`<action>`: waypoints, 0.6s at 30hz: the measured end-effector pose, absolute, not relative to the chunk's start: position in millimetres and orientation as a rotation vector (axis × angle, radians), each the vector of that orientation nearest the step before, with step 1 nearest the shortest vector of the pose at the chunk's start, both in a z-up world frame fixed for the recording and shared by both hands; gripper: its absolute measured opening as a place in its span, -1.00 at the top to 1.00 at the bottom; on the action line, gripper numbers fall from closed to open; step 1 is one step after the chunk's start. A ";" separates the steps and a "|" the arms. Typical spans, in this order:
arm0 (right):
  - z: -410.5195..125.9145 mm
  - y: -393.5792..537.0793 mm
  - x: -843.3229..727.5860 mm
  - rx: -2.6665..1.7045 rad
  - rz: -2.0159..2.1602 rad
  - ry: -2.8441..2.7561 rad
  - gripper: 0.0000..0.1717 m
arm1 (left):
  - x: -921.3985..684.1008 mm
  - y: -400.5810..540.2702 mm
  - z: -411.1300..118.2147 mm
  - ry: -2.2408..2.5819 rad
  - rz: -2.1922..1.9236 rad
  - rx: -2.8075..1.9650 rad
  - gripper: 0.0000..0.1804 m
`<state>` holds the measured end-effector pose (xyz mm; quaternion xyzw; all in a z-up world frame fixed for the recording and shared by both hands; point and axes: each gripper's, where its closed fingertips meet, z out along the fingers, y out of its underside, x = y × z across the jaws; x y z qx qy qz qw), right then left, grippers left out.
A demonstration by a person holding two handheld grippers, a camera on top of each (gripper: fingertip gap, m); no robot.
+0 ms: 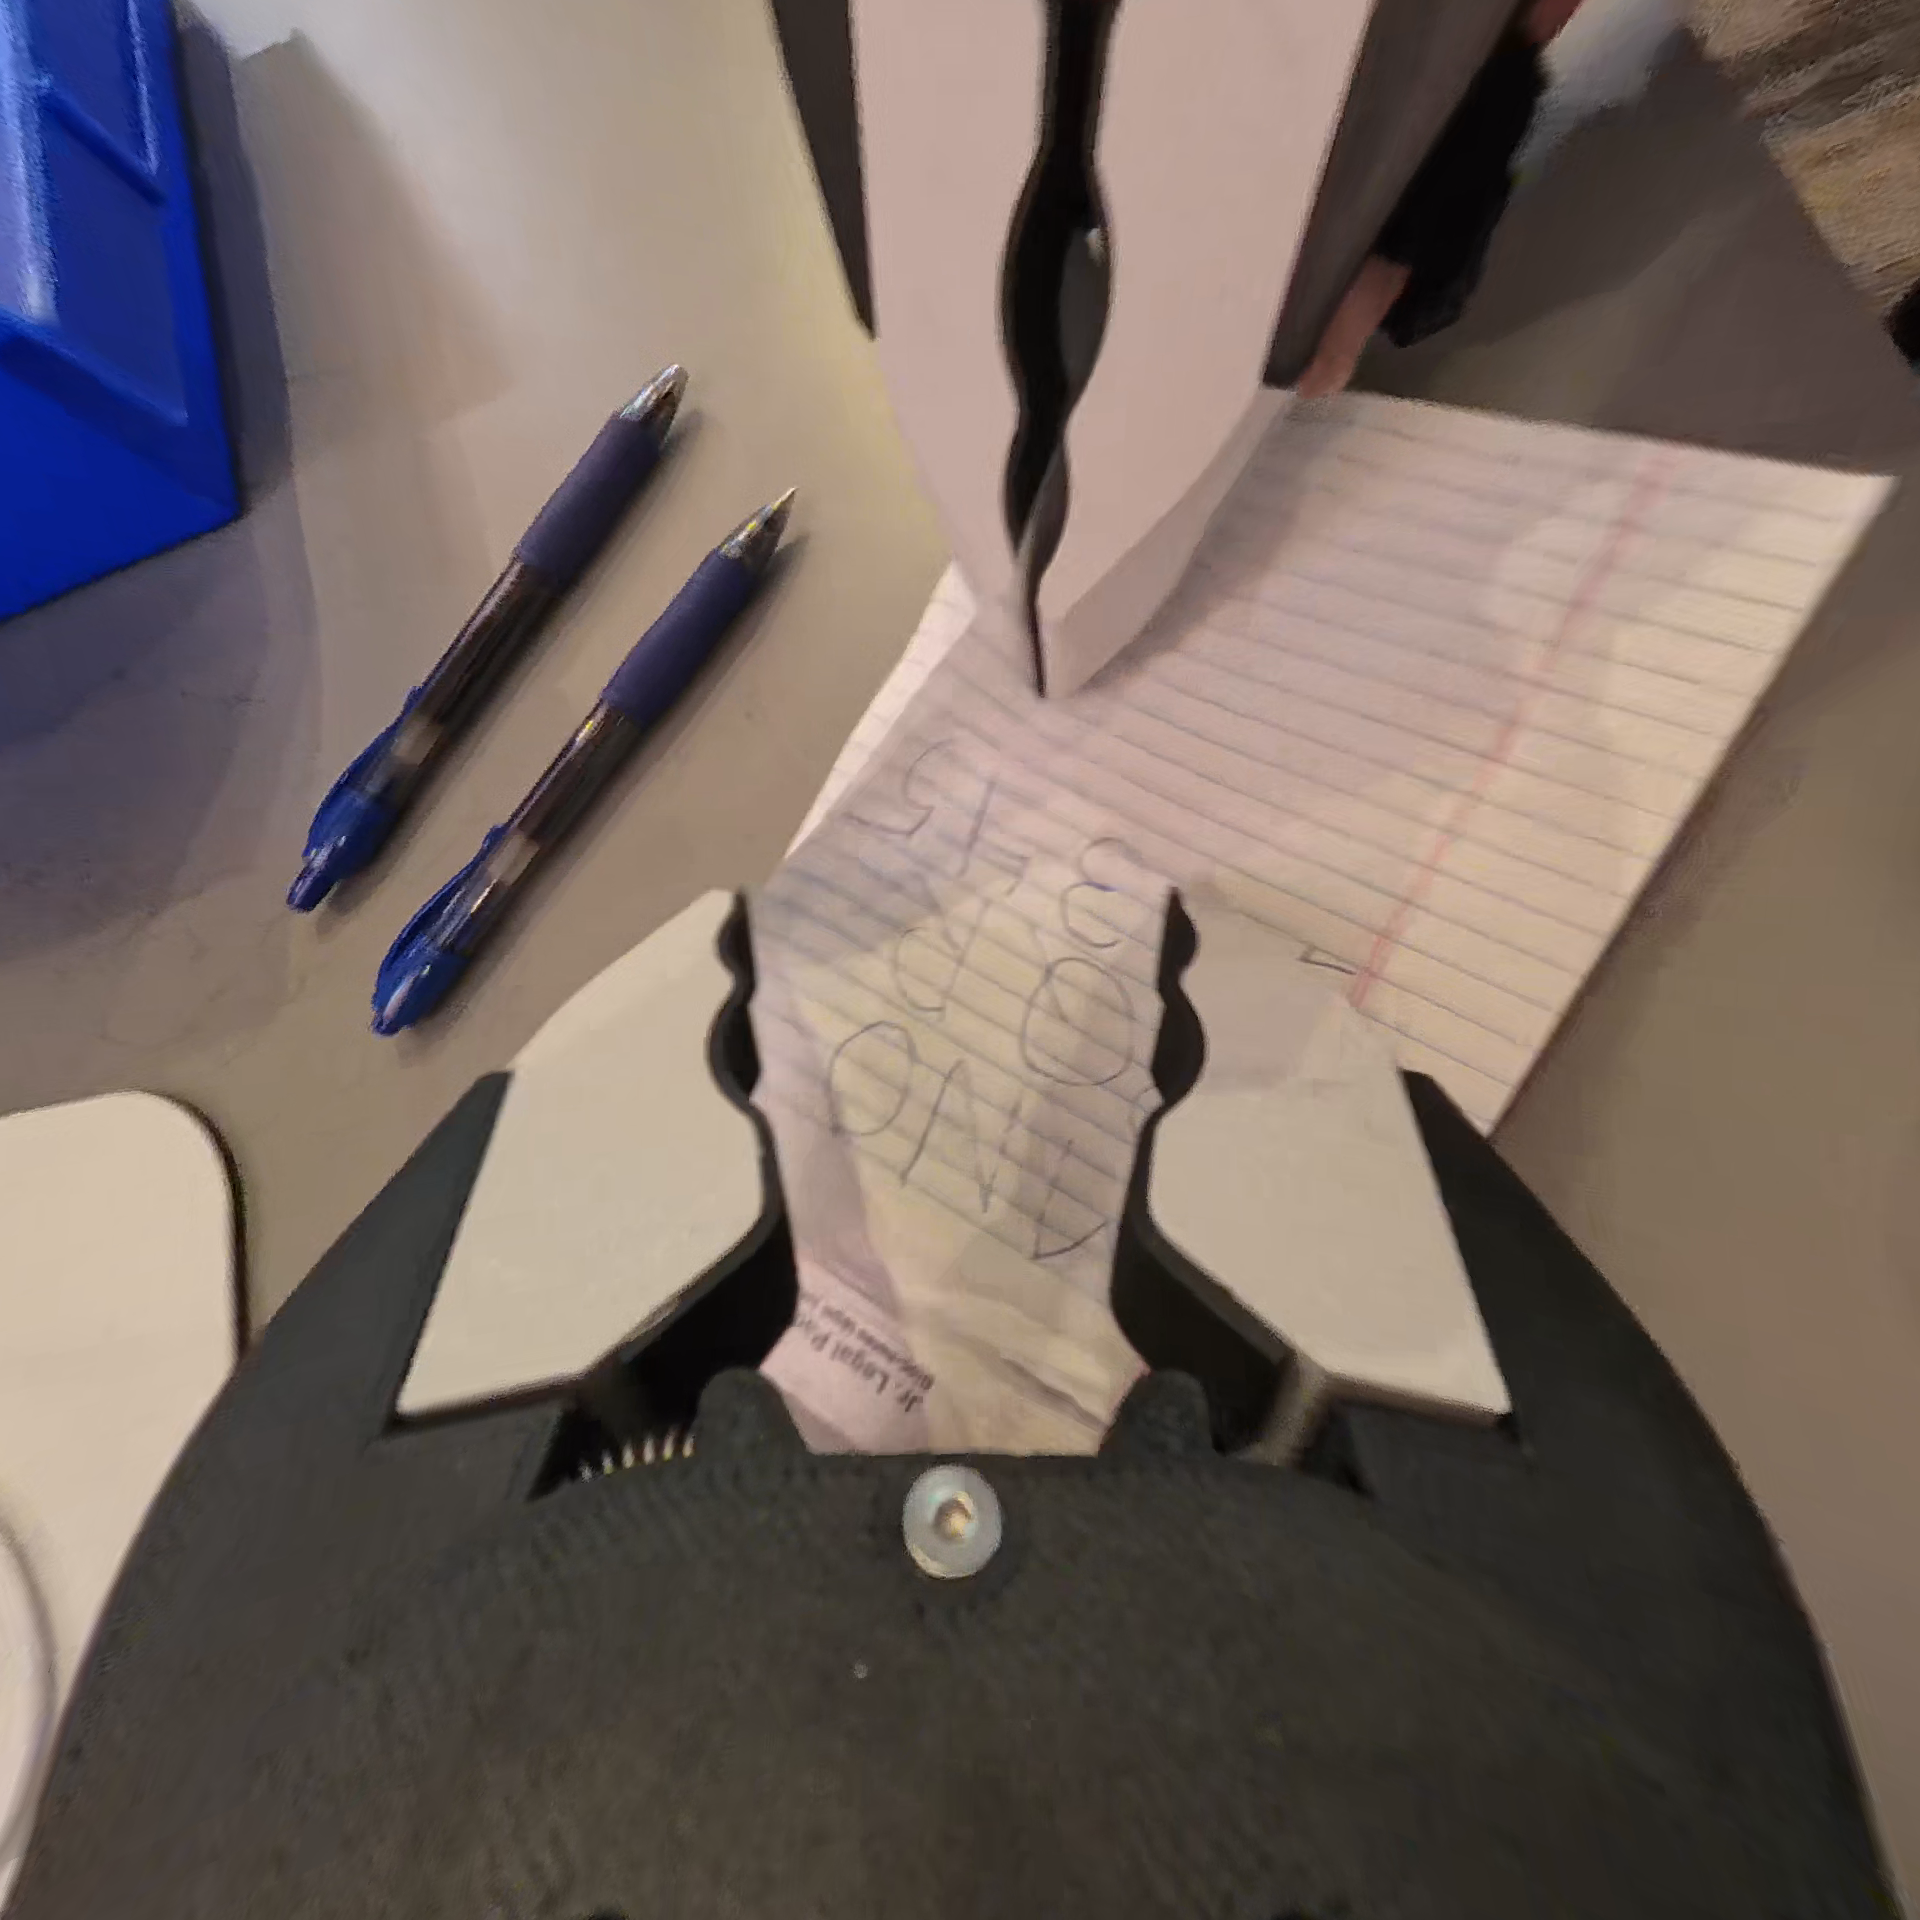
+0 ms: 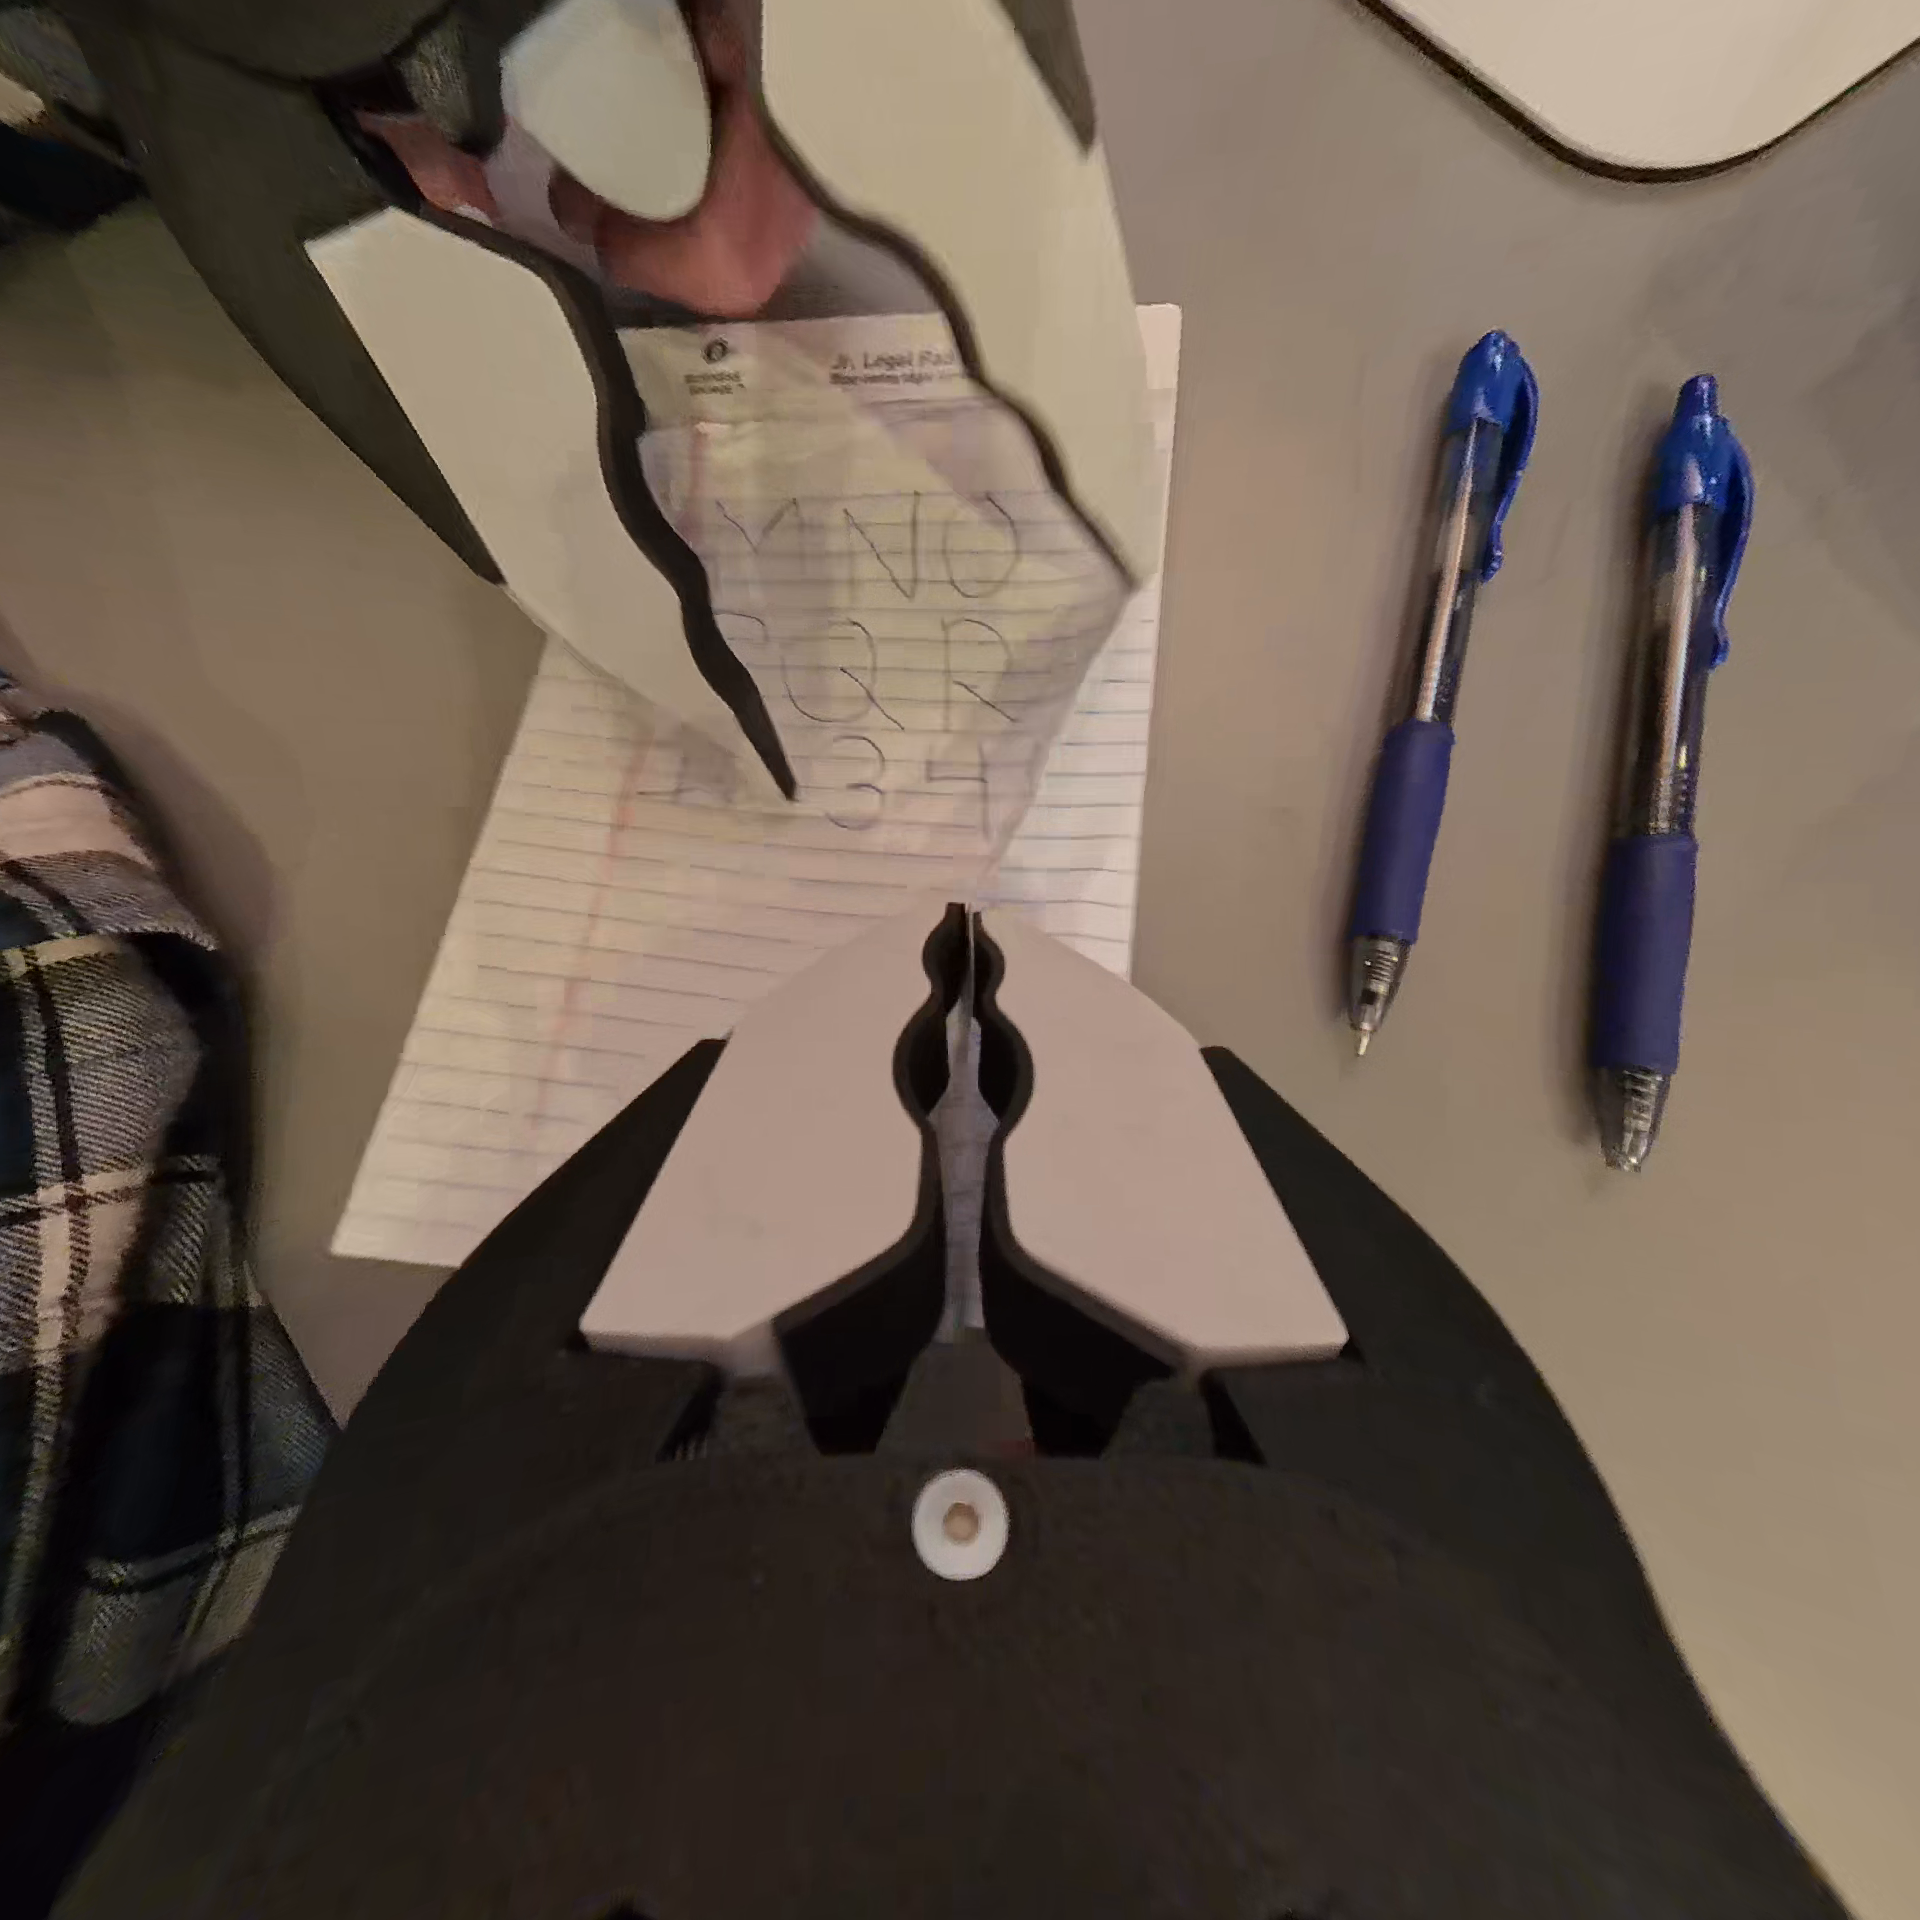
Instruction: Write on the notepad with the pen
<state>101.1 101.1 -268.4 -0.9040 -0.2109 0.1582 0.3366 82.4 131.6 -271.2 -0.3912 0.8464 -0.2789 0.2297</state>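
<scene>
**Both grippers over the notepad, two pens lying unused**

Item 1. My left gripper (image 1: pixel 961 914): hovered low over the top end of the notepad (image 1: pixel 1455 665), pointing along the page. Its jaws stood wide apart with the written-on sheet lying between them; the fingers (image 1: pixel 732 997) pressed on nothing that I could see. A bit of the hand behind it showed in the right wrist view.

Item 2. My right gripper (image 2: pixel 964 920): came in from the opposite end of the pad, tips angled down toward the page. Its jaws were drawn together on the edge of the lifted top sheet (image 2: pixel 966 1039), a thin strip of paper running up between the pads. From there the sheet (image 2: pixel 1049 665) rose off the pad in a curl.

Item 3. Notepad: white, ruled, with a red margin line, flat on the grey desk (image 2: pixel 1351 208); its top sheet bore pencilled characters.

Item 4. Two blue pens (image 2: pixel 1423 727) (image 2: pixel 1662 790): side by side on the desk just beside the pad, touched by neither gripper.

Item 5. Blue box (image 1: pixel 94 312): at the far corner of the desk, past the pens.

Item 6. Plaid sleeve (image 2: pixel 94 1039): at the left edge of the right wrist view.
</scene>
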 end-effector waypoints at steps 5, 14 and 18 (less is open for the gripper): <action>-261.2 103.3 110.3 -2.332 0.467 -0.625 1.00 | 59.3 167.6 -275.9 2.452 -0.670 -1.195 0.02; -260.5 99.1 115.3 -2.377 0.863 -0.259 0.82 | 57.5 149.0 -277.8 2.321 -0.730 -1.389 0.16; -260.4 98.4 116.0 -2.347 0.875 -0.200 1.00 | 58.4 145.8 -276.8 2.273 -0.723 -1.408 0.18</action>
